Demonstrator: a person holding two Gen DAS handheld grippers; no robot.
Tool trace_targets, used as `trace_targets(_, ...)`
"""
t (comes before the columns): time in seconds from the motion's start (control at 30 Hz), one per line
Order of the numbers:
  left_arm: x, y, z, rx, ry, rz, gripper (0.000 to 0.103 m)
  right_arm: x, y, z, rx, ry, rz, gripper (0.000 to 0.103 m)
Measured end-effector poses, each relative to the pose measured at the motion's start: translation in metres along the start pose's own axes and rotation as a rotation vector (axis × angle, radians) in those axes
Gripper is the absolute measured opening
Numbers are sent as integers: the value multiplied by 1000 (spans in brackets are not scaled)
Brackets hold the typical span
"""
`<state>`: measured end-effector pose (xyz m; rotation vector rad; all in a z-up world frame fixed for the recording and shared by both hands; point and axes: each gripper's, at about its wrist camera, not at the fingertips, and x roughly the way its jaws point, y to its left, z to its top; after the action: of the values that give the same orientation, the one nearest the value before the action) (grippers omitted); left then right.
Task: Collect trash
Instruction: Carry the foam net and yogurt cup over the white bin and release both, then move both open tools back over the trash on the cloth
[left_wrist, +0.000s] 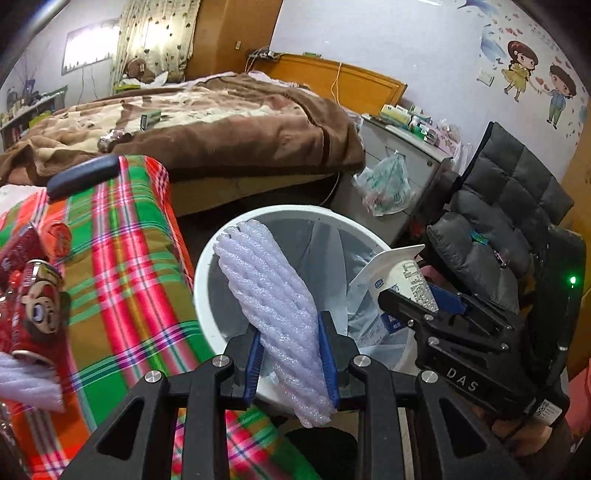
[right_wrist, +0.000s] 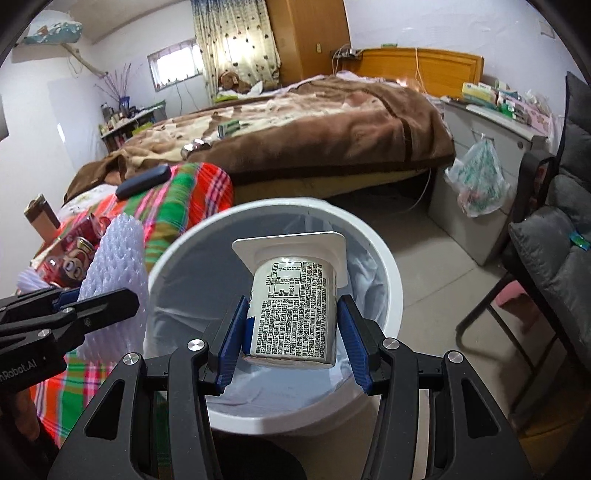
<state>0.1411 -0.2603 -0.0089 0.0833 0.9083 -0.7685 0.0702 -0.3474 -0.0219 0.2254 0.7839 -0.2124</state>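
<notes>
Two tools hang over the same white trash bin (right_wrist: 384, 258), and each one already carries a piece of trash. The right tool (right_wrist: 291, 332) is closed on a white yogurt cup (right_wrist: 295, 310), which lies on its side with the long axis pointing to 12 o'clock, the square rim away from the tool. In the right wrist view the cup is directly above the open mouth of the bin, over the pale liner, so it seems that only a release is needed. The left tool (left_wrist: 291, 350) is clamped around a white foam net sleeve (left_wrist: 273, 295). The sleeve's long axis leans to about 11 o'clock, and its upper end reaches above the bin's rim at the 9 o'clock side, next to the plaid cloth (left_wrist: 122, 258) on the bench. The right tool looks better centred over the bin.
</notes>
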Motion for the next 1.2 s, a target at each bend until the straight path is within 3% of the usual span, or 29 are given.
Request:
trace_targets(0.13,13,1,3,4,33,-9,33,8,-7,2,7,39,10,52)
trace_targets(0.2,16,3,4,-5,41,-9,41,9,-8,2,8,51,17,52)
trace_targets(0.3,17,7,3,-15,38,2,53,7,-9,2,3,46,0,65)
trace_targets(0.53,5,12,1,-26,20,4,55,0,-10,-2,15,39,-9,66)
trace_targets(0.87,-40,33,-16,-88,-55,42,55,-16,8,2,8,-11,10,66)
trace_targets(1.1,-83,57,-36,-126,-130,123,55,-23,36,0,-37,-37,63,66)
trace_targets(1.2,-102,72,-47,-145,-159,193,55,-25,49,-1,-55,-46,91,66)
